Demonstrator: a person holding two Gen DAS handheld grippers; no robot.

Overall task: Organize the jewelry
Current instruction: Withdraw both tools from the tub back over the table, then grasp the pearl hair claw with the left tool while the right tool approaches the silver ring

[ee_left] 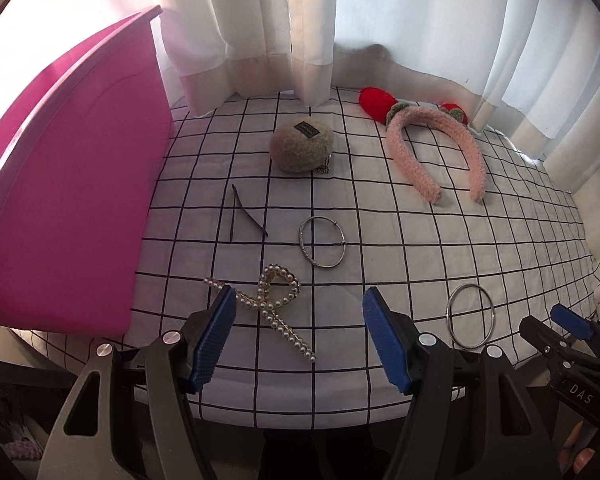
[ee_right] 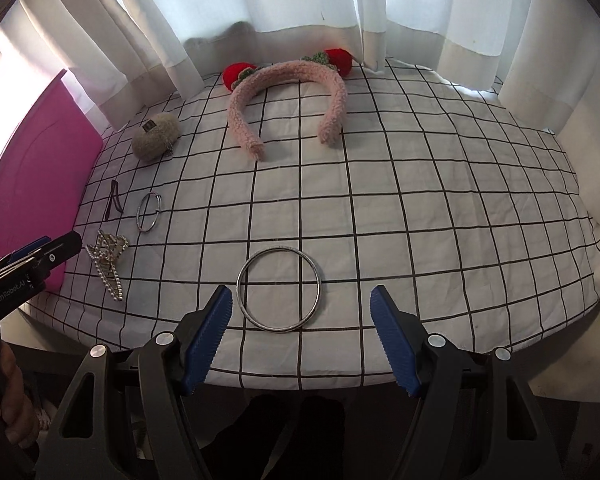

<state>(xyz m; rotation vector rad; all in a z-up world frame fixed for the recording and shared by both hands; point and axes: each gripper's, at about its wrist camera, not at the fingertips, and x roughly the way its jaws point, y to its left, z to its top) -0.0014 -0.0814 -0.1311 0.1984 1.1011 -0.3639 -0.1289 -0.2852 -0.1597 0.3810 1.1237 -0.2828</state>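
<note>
Both claws stand apart and empty: the left claw (ee_left: 300, 336) near the pearl hair clip (ee_left: 274, 308), the right claw (ee_right: 302, 336) facing the large bangle (ee_right: 279, 289) at 12 o'clock. I'd straddle the bangle's near rim, low. The pink bin (ee_left: 72, 184) at 9 o'clock hides its interior.

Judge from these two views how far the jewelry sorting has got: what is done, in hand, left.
Done: nothing visibly; the pink box stands beside the pieces. In hand: nothing; the left gripper is open over the pearl hair clip, the right gripper open before the large ring. Left: those two, the thin bangle, hairpins, fuzzy pouch and pink headband.
</note>
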